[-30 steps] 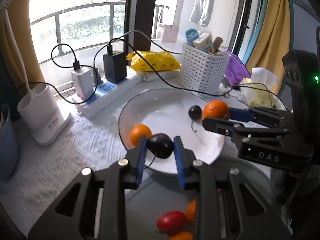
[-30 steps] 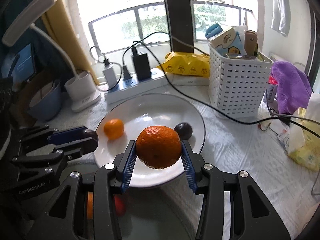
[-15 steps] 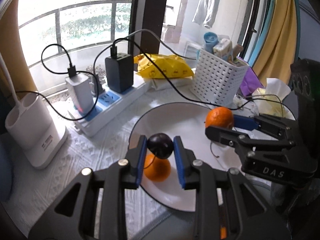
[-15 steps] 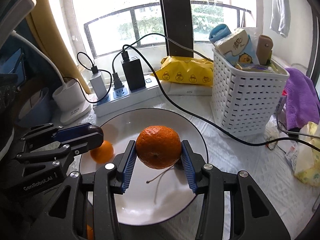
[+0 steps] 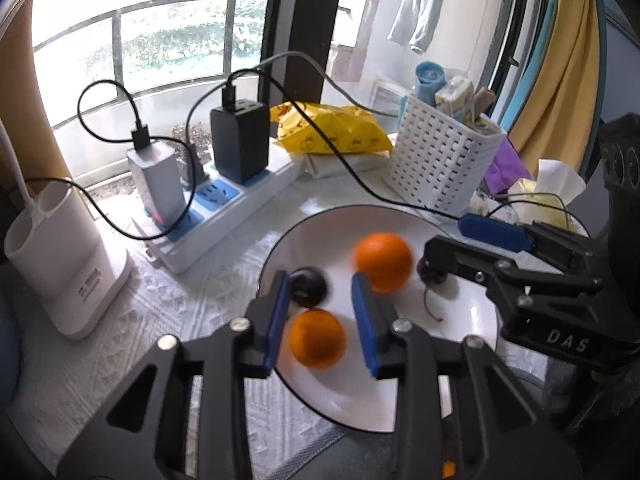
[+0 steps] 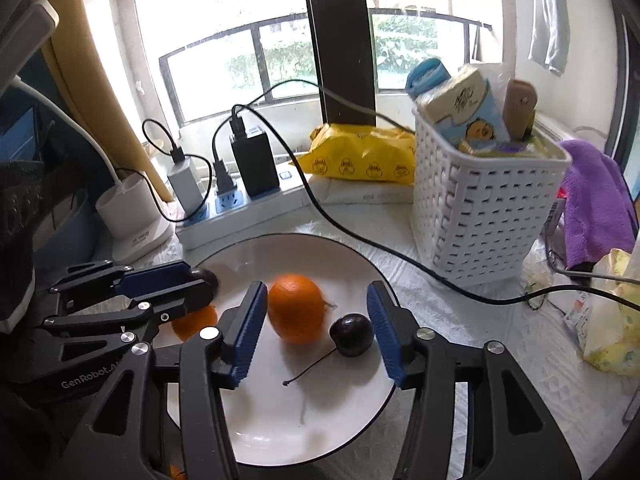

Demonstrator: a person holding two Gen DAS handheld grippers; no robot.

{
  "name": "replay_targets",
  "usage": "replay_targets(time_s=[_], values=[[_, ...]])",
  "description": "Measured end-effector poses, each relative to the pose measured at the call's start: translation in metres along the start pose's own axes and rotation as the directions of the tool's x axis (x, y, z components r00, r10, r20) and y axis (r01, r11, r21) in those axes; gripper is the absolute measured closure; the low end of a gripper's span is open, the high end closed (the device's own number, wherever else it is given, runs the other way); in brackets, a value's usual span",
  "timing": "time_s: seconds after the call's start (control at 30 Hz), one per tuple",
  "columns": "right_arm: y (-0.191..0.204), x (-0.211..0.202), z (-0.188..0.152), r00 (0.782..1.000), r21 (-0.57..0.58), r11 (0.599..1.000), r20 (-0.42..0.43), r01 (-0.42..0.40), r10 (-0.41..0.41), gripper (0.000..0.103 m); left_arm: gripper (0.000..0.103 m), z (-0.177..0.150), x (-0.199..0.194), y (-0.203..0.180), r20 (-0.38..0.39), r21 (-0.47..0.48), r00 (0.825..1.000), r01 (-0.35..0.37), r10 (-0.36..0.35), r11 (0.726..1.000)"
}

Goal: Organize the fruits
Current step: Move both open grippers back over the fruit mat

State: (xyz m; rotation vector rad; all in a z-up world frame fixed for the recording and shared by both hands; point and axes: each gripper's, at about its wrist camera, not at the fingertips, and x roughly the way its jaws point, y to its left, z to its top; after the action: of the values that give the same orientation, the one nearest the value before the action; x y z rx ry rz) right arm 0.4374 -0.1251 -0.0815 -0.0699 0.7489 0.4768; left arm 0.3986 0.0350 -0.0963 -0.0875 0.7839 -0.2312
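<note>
A white plate [image 5: 460, 320] [image 6: 300, 420] holds a small orange [image 5: 316, 338] [image 6: 196, 322] and a dark stemmed cherry [image 5: 434, 272] [image 6: 352, 334]. My left gripper [image 5: 320, 308] [image 6: 200, 280] hovers over the plate's left part, jaws opening. A second dark cherry [image 5: 308, 286] [image 6: 208, 278] lies blurred against its left pad, clear of the right pad. My right gripper [image 6: 316, 320] [image 5: 452, 246] hangs over the plate's middle, jaws opening too. The big orange [image 6: 296, 308] [image 5: 384, 262] sits blurred between them, beside the left pad, with a wide gap to the right one.
Behind the plate lie a power strip [image 5: 224, 216] with chargers, a yellow packet [image 6: 360, 156] and a white basket [image 6: 480, 208]. A black cable [image 6: 400, 256] skirts the plate's far rim. A white holder [image 5: 60, 264] stands left; purple cloth [image 6: 596, 204] and tissues lie right.
Both grippers came forward over the plate. Their jaws have parted: the left has let go of the dark cherry, the right of the big orange, and both fruits have dropped lower.
</note>
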Motion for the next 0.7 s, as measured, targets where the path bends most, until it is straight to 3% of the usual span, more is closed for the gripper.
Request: replay_targets(time_s=[0.5, 0.57, 0.7], values=[[0.009, -0.036, -0.006, 1.0, -0.002, 1.0, 0.029, 0.01, -0.01, 0.048, 0.066, -0.009, -0.049, -0.008, 0.058, 0.005, 0.998, -0.014, 0.014, 1.0], [0.012, -0.042, -0.008, 0.999, -0.004, 1.0, 0.034, 0.01, -0.01, 0.048, 0.055, -0.012, -0.056, -0.009, 0.07, 0.007, 0.997, -0.017, 0.016, 1.0], [0.017, -0.054, -0.015, 0.999, -0.005, 1.0, 0.037, 0.009, -0.009, 0.048, 0.052, -0.018, -0.072, -0.012, 0.092, 0.004, 0.996, -0.014, 0.013, 1.0]])
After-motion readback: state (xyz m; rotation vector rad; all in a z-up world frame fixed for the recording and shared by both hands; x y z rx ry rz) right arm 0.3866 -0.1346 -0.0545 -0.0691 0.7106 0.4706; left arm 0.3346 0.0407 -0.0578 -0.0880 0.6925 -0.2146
